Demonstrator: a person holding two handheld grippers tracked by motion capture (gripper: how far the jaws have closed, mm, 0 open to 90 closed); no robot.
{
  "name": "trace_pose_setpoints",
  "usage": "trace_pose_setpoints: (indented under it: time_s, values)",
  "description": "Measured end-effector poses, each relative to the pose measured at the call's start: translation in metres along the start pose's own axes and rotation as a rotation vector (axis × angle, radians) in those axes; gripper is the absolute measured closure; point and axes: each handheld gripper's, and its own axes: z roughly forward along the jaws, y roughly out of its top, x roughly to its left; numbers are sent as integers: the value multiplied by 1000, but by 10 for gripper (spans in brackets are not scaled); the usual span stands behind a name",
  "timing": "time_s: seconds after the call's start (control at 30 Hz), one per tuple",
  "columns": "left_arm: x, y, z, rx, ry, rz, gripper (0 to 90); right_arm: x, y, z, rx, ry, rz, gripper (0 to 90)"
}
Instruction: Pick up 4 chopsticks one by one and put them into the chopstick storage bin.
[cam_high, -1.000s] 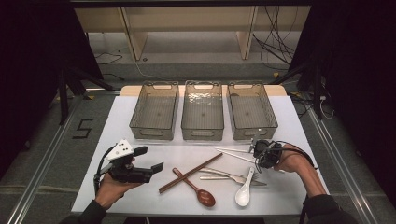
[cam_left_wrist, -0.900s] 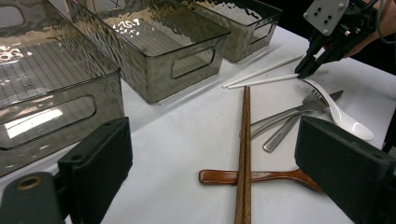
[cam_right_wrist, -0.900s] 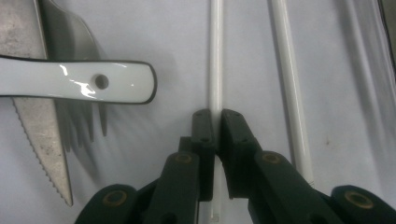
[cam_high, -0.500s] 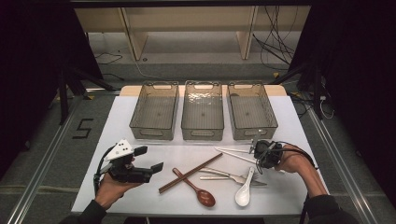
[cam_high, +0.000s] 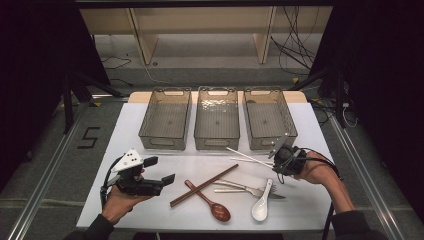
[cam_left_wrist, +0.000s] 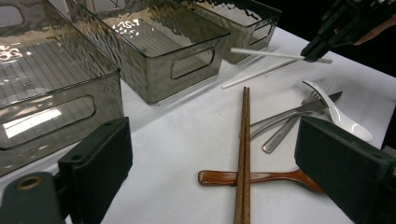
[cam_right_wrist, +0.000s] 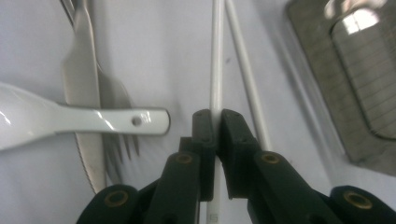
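Chopstick work is in hand: your right gripper has its jaws pinched tight on one white chopstick, near its end, and that stick looks lifted off the table in front of the right-hand bin, while its twin lies just beside it. Judge it light, stiff and slick, so it may swivel in the pads; a hold nearer the middle would steady it. Your left gripper hangs wide open and holds nothing, above the brown chopsticks lying across the wooden spoon.
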Motion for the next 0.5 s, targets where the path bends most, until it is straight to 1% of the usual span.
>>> trace_pose_setpoints:
  time_s: [0.03, 0.17, 0.23, 0.27, 0.3, 0.33, 0.37, 0.4, 0.43, 0.47, 0.5]
  values:
    - [0, 0, 1, 0, -3, 1, 108, 1, 1, -3, -27, 1, 11, 853]
    - [-2, 0, 3, 0, -4, 3, 108, 2, 9, -15, -139, -22, 81, 853]
    - [-3, 2, 4, -7, -8, -11, 108, 4, 14, -19, -202, -26, 114, 853]
    - [-3, 2, 5, -10, -11, -15, 108, 6, 17, -20, -225, -26, 124, 853]
    - [-3, 3, 6, -13, -12, -22, 108, 8, 20, -21, -249, -25, 145, 853]
    - [-3, 3, 6, -13, -12, -22, 108, 8, 20, -21, -249, -25, 145, 853]
    - [-4, 6, 9, -21, -22, -37, 108, 12, 26, -22, -294, -22, 155, 853]
    - [-4, 6, 9, -21, -22, -37, 108, 14, 29, -22, -318, -17, 170, 853]
    - [-6, 9, 12, -33, -27, -49, 108, 16, 32, -22, -339, -14, 181, 853]
    - [-7, 11, 14, -34, -31, -56, 108, 18, 35, -22, -359, -9, 191, 853]
    - [-8, 13, 17, -41, -36, -75, 108, 21, 38, -23, -382, -11, 196, 853]
